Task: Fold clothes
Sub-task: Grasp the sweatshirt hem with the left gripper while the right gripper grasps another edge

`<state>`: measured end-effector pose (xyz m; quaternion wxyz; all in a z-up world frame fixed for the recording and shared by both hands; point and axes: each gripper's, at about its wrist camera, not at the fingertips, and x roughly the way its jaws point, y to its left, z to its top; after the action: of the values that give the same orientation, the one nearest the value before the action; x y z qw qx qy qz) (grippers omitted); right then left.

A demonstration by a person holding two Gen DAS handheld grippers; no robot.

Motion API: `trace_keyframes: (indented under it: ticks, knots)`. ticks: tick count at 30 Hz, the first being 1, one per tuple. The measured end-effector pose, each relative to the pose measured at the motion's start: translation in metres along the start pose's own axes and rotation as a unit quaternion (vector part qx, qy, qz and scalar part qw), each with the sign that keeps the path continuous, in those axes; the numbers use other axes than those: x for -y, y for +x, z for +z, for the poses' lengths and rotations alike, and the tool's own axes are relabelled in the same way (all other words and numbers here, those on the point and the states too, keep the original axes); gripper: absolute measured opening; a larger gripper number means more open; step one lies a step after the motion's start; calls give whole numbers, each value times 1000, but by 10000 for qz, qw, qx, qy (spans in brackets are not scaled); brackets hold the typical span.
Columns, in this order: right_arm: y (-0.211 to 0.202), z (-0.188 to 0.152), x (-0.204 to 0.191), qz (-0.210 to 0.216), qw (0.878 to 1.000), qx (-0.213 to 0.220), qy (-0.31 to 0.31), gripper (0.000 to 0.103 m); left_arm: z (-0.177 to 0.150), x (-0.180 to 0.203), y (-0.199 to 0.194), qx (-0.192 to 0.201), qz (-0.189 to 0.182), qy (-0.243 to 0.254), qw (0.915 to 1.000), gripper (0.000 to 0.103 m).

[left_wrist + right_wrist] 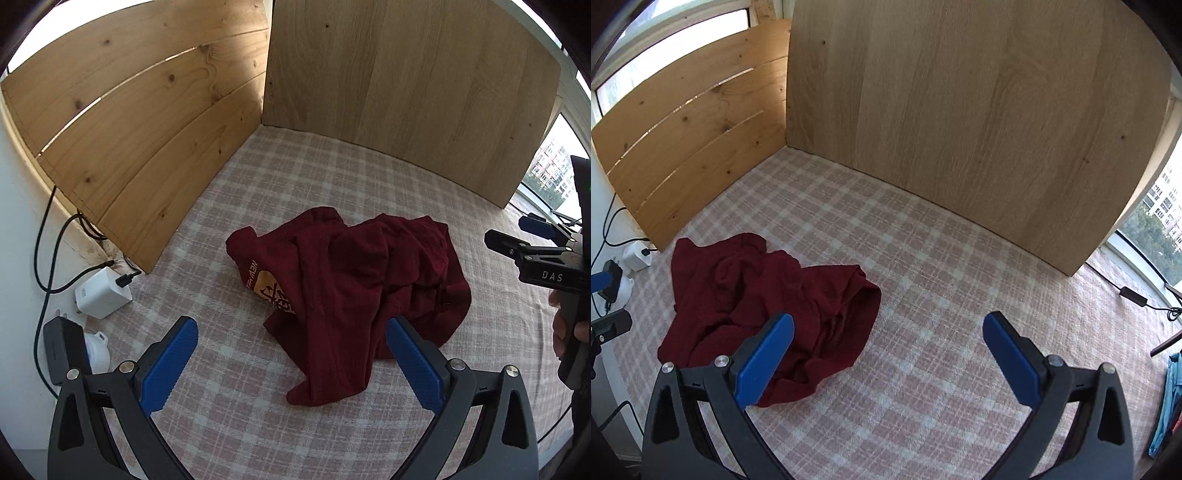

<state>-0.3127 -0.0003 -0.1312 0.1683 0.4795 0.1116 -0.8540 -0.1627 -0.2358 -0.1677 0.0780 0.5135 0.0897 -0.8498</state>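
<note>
A crumpled dark red garment (351,280) with an orange print patch lies on the pink checked bedsheet (295,177). My left gripper (291,365) is open and empty, hovering just in front of the garment's near edge. My right gripper (888,362) is open and empty above bare sheet (923,258), with the garment (768,302) to its left, partly behind its left finger. The right gripper also shows at the right edge of the left wrist view (517,240).
Wooden boards (406,92) wall the bed at the back and left (129,147). A white charger (103,291), a black adapter (62,347) and cables lie at the left edge. A cable (1130,295) and a blue cloth (1167,398) are at the right.
</note>
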Motion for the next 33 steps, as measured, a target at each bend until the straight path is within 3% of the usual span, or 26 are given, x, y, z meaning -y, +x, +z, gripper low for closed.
trace_keyframes:
  ticks: [6, 8, 10, 11, 12, 13, 14, 15, 16, 19, 22, 28, 31, 33]
  knots:
    - [57, 4, 1, 195, 9991, -381, -43, 103, 6, 2, 39, -382, 60, -35, 9992, 98]
    - [67, 5, -3, 291, 9987, -409, -114, 103, 8, 3, 53, -509, 80, -47, 9987, 86]
    - [75, 6, -8, 432, 9979, -439, -199, 103, 10, 3, 66, -637, 100, -59, 9979, 63]
    - [79, 6, -10, 518, 9971, -495, -244, 103, 11, 4, 72, -700, 110, -65, 9975, 57]
    - [82, 6, -12, 624, 9961, -565, -282, 99, 12, 4, 79, -764, 120, -70, 9970, 43]
    - [83, 6, -14, 748, 9949, -606, -298, 80, 11, 5, 79, -768, 73, -54, 9970, 29]
    - [82, 6, -14, 876, 9939, -614, -268, 65, 10, 5, 78, -761, 15, -33, 9971, 24]
    - [80, 7, -14, 1005, 9927, -617, -232, 33, 10, 6, 76, -737, -45, -12, 9973, 18]
    - [78, 8, -14, 1134, 9914, -621, -195, 17, 9, 6, 72, -713, -131, -2, 9974, 13]
    - [69, 10, -12, 1442, 9878, -584, -80, 9, 11, 6, 55, -593, -271, 54, 9979, 9]
    - [40, 15, 7, 1477, 9887, -219, 91, 8, 17, 10, 26, -349, -329, 208, 9986, 8]
    - [-78, 4, 81, 877, 9922, 774, 439, 8, 27, 31, -41, 111, -882, 534, 9946, 8]
    - [-136, -35, 121, 705, 9913, 857, 705, 8, 7, 44, -46, -136, -1549, 629, 9858, 9]
    - [-145, -72, 131, 618, 9935, 494, 817, 8, -20, 55, -34, -663, -1841, 765, 9777, 14]
